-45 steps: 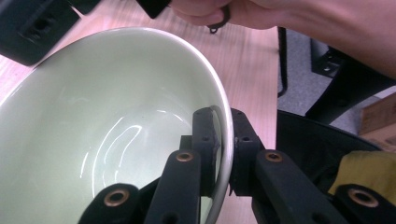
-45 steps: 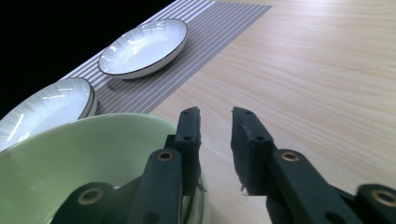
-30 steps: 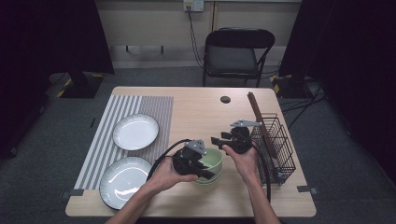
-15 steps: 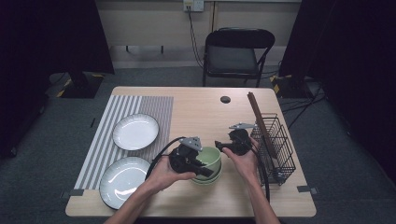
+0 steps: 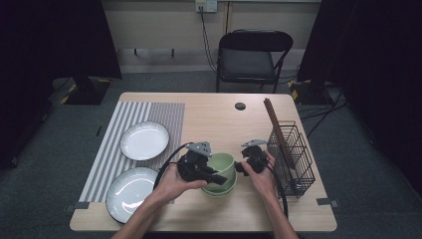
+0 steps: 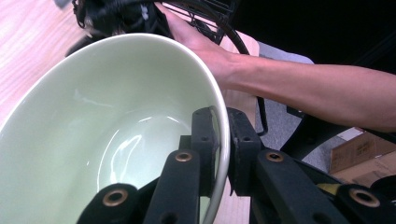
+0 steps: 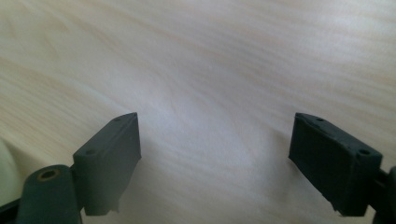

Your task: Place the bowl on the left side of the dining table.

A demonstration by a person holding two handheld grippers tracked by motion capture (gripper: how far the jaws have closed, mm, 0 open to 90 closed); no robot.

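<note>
Two pale green bowls sit nested near the table's front middle. The upper bowl (image 5: 222, 163) (image 6: 116, 121) is tilted above the lower bowl (image 5: 219, 191). My left gripper (image 5: 218, 175) (image 6: 223, 149) is shut on the upper bowl's rim, one jaw inside and one outside. To the right of the bowls my right gripper (image 5: 240, 168) (image 7: 215, 154) hovers low over the bare wooden table (image 7: 233, 56). Its jaws have just been opening, and now they stand wide with nothing between them.
Two white plates (image 5: 145, 140) (image 5: 130, 186) lie on a striped mat (image 5: 164, 114) at the left. A black wire basket (image 5: 293, 159) with brown sticks (image 5: 274, 124) stands close to the right hand. A small black disc (image 5: 240, 106) lies toward the back, and a chair (image 5: 251, 59) stands beyond the table.
My right gripper has sunk toward the table beside the bowls and its jaws have spread wider. The left gripper has kept its hold on the bowl's rim.
</note>
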